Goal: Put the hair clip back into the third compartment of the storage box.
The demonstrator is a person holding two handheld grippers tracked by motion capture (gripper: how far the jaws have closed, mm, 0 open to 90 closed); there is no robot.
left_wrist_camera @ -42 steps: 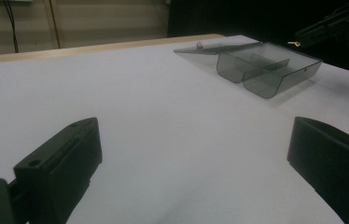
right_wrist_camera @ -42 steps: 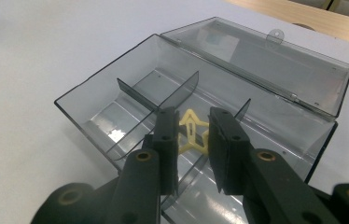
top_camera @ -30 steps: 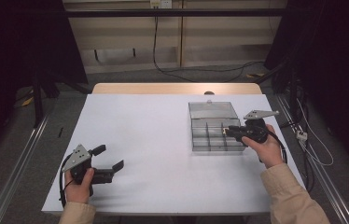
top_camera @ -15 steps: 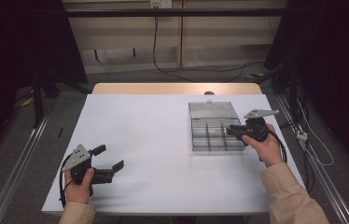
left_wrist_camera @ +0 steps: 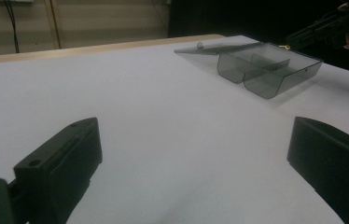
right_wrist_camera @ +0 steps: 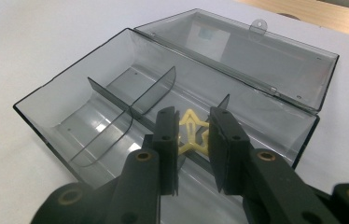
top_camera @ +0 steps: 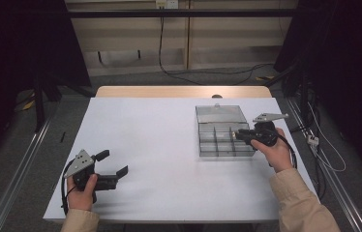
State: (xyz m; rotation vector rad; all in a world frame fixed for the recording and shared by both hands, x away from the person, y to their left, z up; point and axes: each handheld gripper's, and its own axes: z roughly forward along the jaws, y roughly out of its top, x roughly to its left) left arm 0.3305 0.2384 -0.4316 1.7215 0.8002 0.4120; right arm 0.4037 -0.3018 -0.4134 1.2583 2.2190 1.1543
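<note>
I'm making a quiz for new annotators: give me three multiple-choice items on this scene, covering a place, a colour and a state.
1. Where is the right gripper?
A. over the open divided box
B. beside the left gripper
C. off the table

2. What colour is the star-shaped clip?
A. red
B. pale yellow
C. blue

3. How is the box lid?
A. shut
B. removed
C. folded open

Answers: 1 A, the right gripper view shows the divided box under its jaws; 2 B, the clip between the jaws is pale yellow; 3 C, the lid lies back flat on the white table, still hinged.
</note>
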